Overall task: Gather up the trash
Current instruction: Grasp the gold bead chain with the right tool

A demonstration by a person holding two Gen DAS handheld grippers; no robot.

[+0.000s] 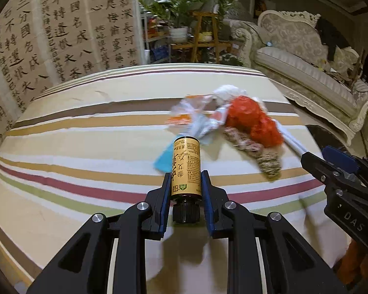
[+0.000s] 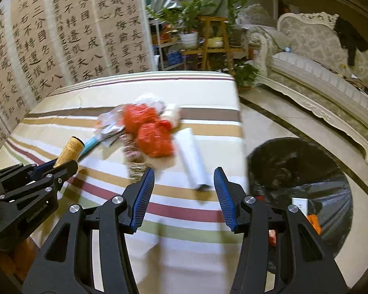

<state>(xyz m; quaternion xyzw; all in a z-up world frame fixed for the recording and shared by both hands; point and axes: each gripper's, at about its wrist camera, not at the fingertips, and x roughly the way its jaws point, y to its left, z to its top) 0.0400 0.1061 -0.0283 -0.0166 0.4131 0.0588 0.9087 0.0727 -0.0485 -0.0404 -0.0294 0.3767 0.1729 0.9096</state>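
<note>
1. Yellow-labelled bottle was clamped in left tongs, cap toward camera, above the striped desk.
2. Right tongs were apart, holding nothing, near white roll.
3. Red bag and wrappers lay mid-desk; black bin stood beside desk.

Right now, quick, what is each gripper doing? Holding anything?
Left gripper: shut on the yellow bottle.
Right gripper: open, holding nothing, above the striped table.

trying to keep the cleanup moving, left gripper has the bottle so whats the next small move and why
Probably carry the yellow-labelled bottle right, toward the black-lined bin on the floor beside the table. The left gripper is shut on it and it looks lifted, while the right gripper hangs open over the white roll.
</note>
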